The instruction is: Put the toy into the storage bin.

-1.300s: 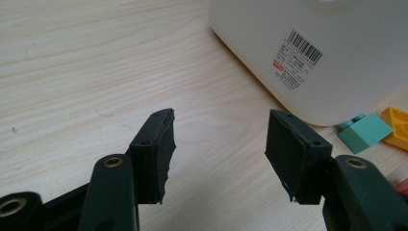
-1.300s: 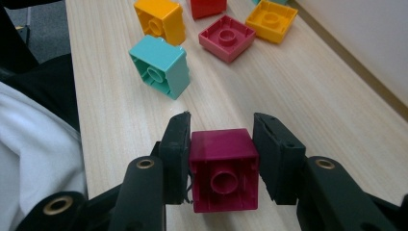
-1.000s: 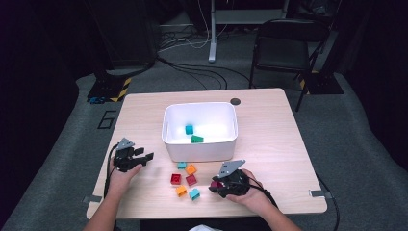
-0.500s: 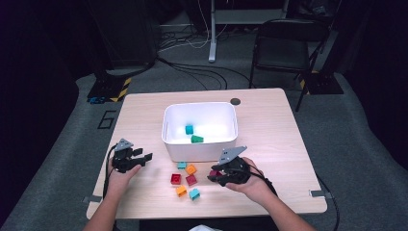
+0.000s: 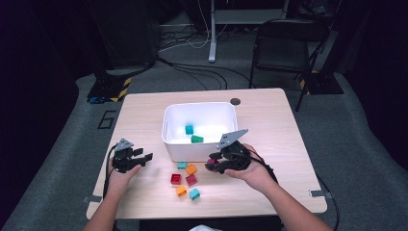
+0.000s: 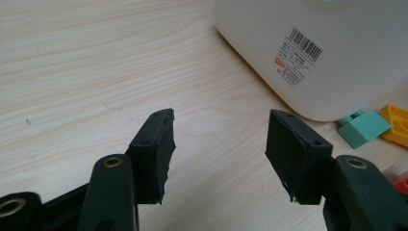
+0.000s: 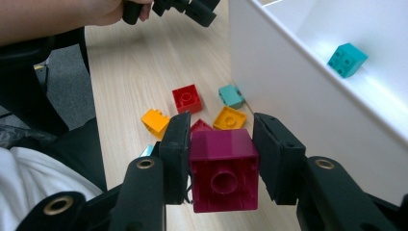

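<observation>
A magenta brick (image 7: 222,171) hangs in the air, with my right gripper (image 7: 221,159) shut on its two sides. In the high view that right gripper (image 5: 214,165) is just off the front right wall of the white bin (image 5: 192,151). Inside the bin lie a teal brick (image 5: 189,129) and a green brick (image 5: 196,139). Several loose bricks sit in front of the bin, among them a red one (image 5: 175,179) and an orange one (image 5: 191,169). My left gripper (image 5: 144,156) rests at the table's left, open and empty, and its jaws (image 6: 219,154) point toward the bin (image 6: 312,57).
A small black disc (image 5: 235,101) sits on the table behind the bin. A black chair (image 5: 284,43) and floor cables (image 5: 202,72) lie beyond the far edge. Bare wood lies to the right of the bin (image 5: 274,139).
My right gripper has risen off the table with the magenta brick and moved closer to the bin's front wall. The left gripper has stayed where it was.
</observation>
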Tool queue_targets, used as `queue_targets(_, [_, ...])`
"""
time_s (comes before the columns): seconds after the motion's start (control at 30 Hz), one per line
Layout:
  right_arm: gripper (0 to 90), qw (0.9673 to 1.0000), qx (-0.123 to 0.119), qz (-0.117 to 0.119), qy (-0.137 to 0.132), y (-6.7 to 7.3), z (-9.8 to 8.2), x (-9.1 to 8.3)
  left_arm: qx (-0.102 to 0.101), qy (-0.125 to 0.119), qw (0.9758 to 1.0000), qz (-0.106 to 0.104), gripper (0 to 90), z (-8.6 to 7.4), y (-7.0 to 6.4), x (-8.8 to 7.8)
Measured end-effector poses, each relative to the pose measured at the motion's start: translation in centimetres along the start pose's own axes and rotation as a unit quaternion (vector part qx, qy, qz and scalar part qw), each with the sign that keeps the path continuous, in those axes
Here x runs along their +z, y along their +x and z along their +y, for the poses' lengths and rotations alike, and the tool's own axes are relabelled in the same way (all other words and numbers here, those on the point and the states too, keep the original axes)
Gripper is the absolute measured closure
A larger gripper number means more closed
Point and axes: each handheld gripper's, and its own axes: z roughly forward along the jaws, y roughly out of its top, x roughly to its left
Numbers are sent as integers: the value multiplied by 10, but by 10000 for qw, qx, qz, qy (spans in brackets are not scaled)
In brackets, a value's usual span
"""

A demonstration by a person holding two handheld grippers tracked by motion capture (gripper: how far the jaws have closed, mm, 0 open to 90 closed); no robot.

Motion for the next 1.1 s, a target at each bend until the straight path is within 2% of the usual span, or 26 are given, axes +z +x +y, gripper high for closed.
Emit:
queue_targets(0.53, [584,9998,2,59,-165,-9,41,-16,6,-9,10000,-25,428,0,0,0])
queue_targets(0.67, [584,9999,-92,-33,-143,-14,54,-14,8,-10,10000,-32,428,0,0,0])
queue_targets(1.1, [583,9994,-104,-329,-81,-35,77,0,10,-38,10000,-40,428,0,1,-2])
